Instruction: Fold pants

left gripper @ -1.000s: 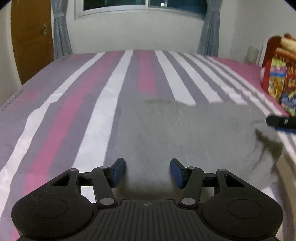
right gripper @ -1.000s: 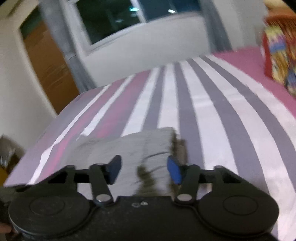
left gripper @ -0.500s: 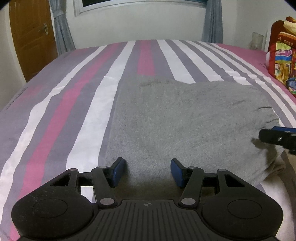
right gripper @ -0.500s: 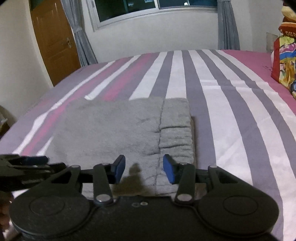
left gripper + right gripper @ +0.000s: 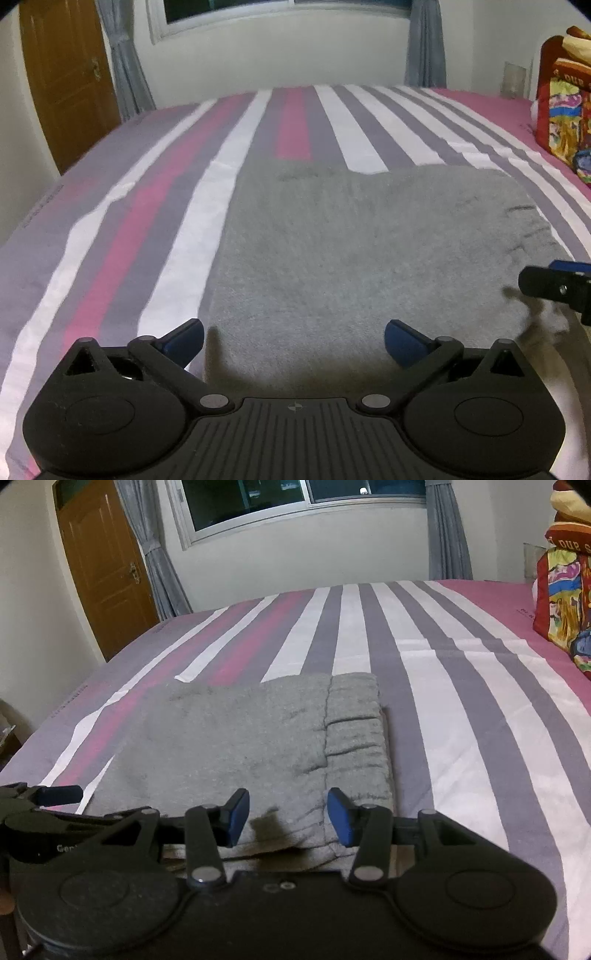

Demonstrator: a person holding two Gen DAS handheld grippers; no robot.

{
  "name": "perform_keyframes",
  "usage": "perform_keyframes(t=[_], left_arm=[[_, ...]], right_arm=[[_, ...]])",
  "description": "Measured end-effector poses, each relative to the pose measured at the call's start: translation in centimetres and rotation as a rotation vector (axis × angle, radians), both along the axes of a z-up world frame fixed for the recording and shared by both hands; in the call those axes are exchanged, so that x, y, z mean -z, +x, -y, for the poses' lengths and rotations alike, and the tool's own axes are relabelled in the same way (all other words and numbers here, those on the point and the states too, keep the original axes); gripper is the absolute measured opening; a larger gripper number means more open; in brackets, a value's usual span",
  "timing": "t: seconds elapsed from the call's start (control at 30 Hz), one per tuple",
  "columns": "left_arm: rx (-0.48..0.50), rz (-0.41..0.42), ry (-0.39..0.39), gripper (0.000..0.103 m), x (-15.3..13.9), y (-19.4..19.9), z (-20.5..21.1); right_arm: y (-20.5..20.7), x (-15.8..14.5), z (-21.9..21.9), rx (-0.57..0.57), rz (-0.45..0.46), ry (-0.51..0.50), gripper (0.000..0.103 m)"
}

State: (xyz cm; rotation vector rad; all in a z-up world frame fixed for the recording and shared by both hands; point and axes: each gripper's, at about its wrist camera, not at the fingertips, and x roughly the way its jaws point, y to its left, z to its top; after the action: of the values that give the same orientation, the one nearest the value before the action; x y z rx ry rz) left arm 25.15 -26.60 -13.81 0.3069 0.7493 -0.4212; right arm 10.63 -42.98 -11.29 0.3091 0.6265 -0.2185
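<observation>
The grey pants lie folded in a flat rectangle on the striped bed; in the right wrist view the ribbed waistband is at their right end. My left gripper is wide open and empty, just above the near edge of the pants. My right gripper is open and empty over the near edge by the waistband. The right gripper also shows at the right edge of the left wrist view, and the left gripper at the left edge of the right wrist view.
The bed has a pink, grey and white striped sheet. A colourful cushion stands at the far right of the bed, also in the right wrist view. A wooden door and a curtained window are behind.
The left gripper's jaws have opened much wider. The right gripper's jaws have opened slightly. Both grippers have backed off a little toward the near edge; the pants lie still.
</observation>
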Motion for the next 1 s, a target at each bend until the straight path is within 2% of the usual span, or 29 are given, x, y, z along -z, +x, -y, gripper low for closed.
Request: perform_keyframes(t=[0.1,0.17,0.3,0.37,0.5,0.53,0.63,0.67,0.73,0.93,1.0], left_arm=[[-0.044,-0.065,-0.020,0.103,0.0,0.4,-0.5],[-0.085,-0.105,-0.040,0.103,0.0,0.5,-1.1],[-0.182,-0.191,-0.119,0.103,0.0,0.4,-2.9],[-0.199,-0.159,-0.124,0.103,-0.7,-0.6,-3.4],[-0.152,-0.038,-0.018,0.103,-2.8,-3.9,-3.5],[-0.134,-0.025,-0.009,0.103,-3.4,-4.9,-3.7],[-0.114,0.002,-0.013,0.103,-5.3,-7.8,-4.8],[-0.110,0.014,-0.016,0.103,-6.0,-8.9,-5.3],[-0.102,0.048,-0.015,0.103,-7.6,-11.0,-6.4],[-0.087,0.117,-0.040,0.103,-11.9,-17.5,-9.6],[-0.080,0.125,-0.054,0.103,-12.9,-19.3,-10.5]], right_arm=[[-0.3,0.0,0.1,0.003,-0.006,0.017,0.048],[-0.5,0.0,-0.1,0.001,-0.017,0.026,0.053],[-1.1,0.1,-0.7,0.002,-0.046,0.040,0.057],[-1.7,0.0,-1.0,0.001,-0.062,0.052,0.064],[-3.8,-0.7,-2.0,-0.024,-0.089,0.081,0.075],[-4.5,-1.1,-2.3,-0.028,-0.091,0.089,0.080],[-6.7,-2.5,-3.3,-0.044,-0.096,0.119,0.083],[-7.7,-3.1,-3.8,-0.054,-0.094,0.129,0.091],[-9.7,-4.5,-4.8,-0.064,-0.085,0.129,0.102],[-16.5,-9.0,-8.4,-0.057,0.011,0.004,0.103],[-18.4,-10.1,-9.2,-0.042,0.030,0.000,0.103]])
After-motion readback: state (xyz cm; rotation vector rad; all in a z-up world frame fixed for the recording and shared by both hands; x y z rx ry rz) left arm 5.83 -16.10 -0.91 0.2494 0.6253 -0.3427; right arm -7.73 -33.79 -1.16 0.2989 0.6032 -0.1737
